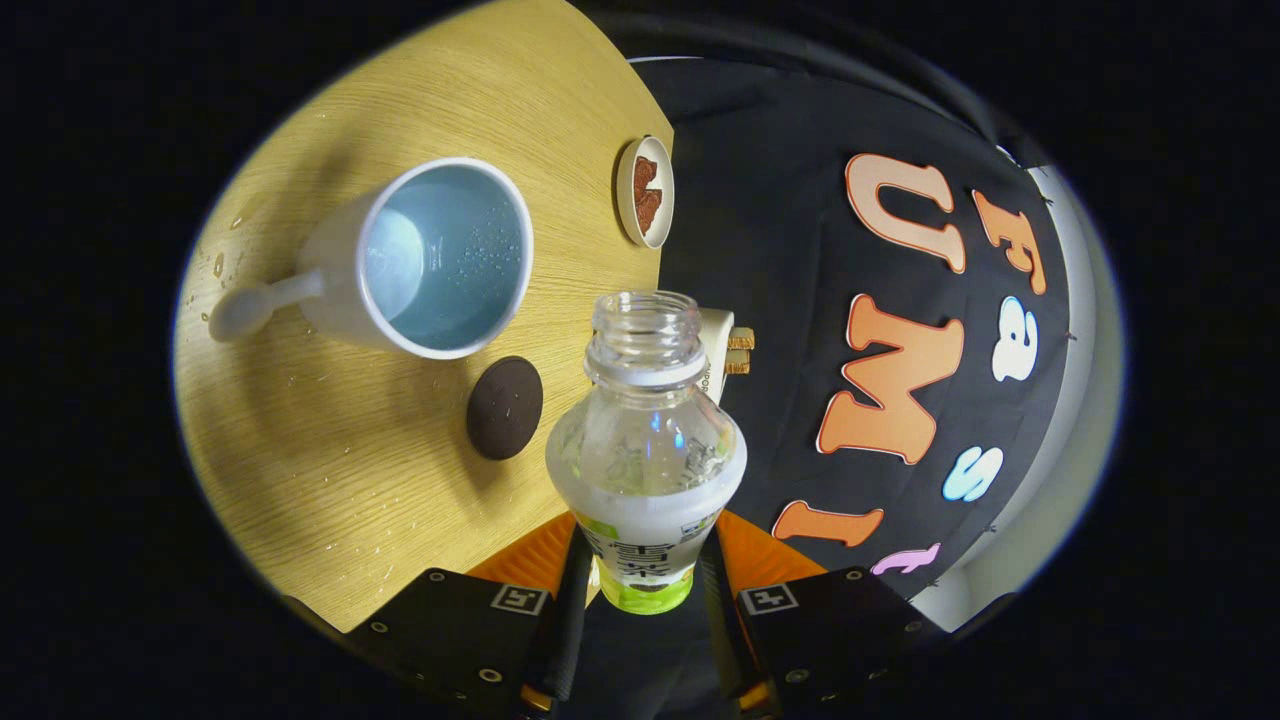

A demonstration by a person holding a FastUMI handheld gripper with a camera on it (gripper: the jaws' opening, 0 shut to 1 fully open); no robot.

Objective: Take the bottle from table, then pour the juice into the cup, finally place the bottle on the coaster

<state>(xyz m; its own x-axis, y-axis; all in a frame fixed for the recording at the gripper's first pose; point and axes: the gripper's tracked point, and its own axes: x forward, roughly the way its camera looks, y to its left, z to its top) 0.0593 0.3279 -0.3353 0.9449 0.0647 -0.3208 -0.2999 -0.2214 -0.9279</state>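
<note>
Bottle [645, 440] is clamped in my gripper [645, 575], both fingers pressing on its lower labelled part, one each side. The neck points away from the fingers and the cap's off, so I'm looking at an open mouth. The whole view is rolled over: the wooden table [330, 480] runs up one side of the bottle and the booth wall the other, so the gripper is tipped well off level. The cup [425, 260] sits on the table beyond the fingers, handle side away from the bottle, its pale blue inside facing me with droplets on the wall. The dark round coaster [505, 407] lies between cup and bottle, close to the bottle's shoulder. A small dish [645, 192] sits near the table's edge.
</note>
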